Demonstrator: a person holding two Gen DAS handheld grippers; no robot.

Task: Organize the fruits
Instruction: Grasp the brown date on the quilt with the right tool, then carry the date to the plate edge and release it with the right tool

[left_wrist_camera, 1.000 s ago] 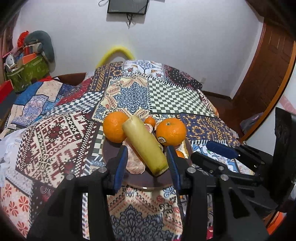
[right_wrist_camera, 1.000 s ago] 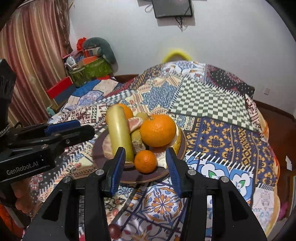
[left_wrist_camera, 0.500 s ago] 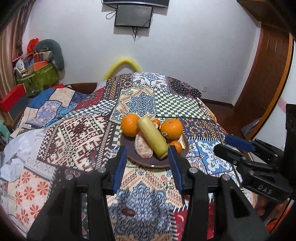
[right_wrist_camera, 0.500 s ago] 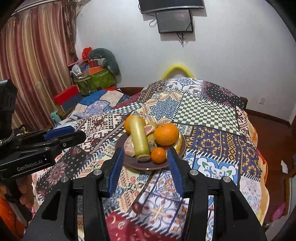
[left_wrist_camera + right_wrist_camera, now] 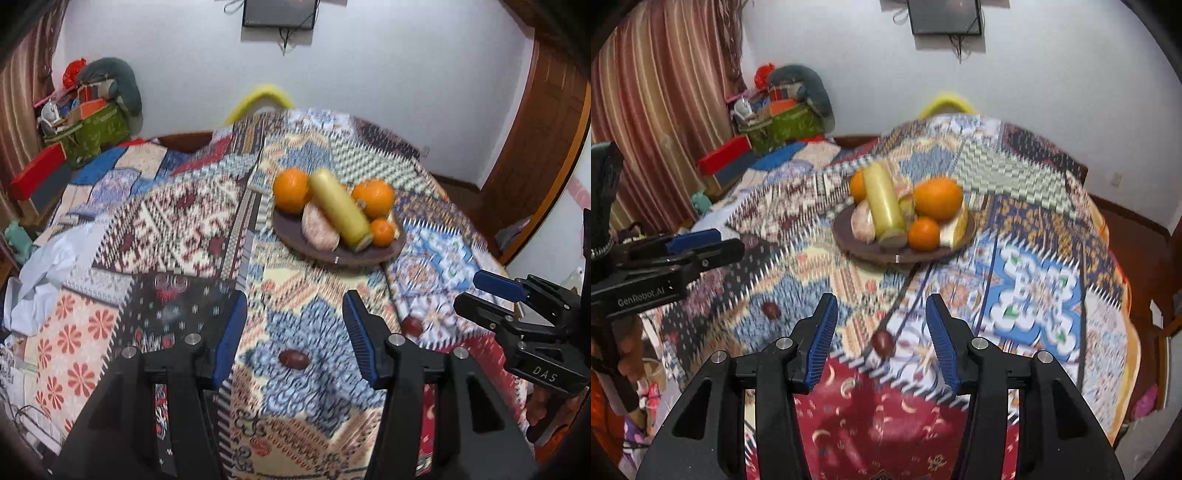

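From where I stand, the left claw (image 5: 293,336) hangs released over the patchwork cloth (image 5: 184,229) covering the counter, its blue pads (image 5: 231,334) spread wide with nothing between them. A dark date (image 5: 293,359) lies on the cloth right in the gap between them, at 6 o'clock from the plate (image 5: 295,242). A second date (image 5: 412,325) sits at about 3 o'clock from the first, near the right claw's tip.

The brown plate rests farther back on the cloth, at 12 o'clock from the left claw. On it, going across: an orange (image 5: 291,190) at the plate's 10 o'clock, a pale peeled wedge (image 5: 319,230) in front of it, a long yellow fruit (image 5: 338,208) lying diagonally over the middle, a small orange (image 5: 382,232) at 4 o'clock, and a bigger orange (image 5: 373,197) at 2 o'clock. All touch their neighbours.

The right claw (image 5: 881,328) is released too, its pads (image 5: 942,332) well apart and empty. One date (image 5: 883,343) lies on the cloth between them; the other date (image 5: 771,309) is at its 10 o'clock, near the left claw. The plate (image 5: 871,251) is at 12 o'clock from here, well apart from the pads.

Both views are blurred across the cloth.
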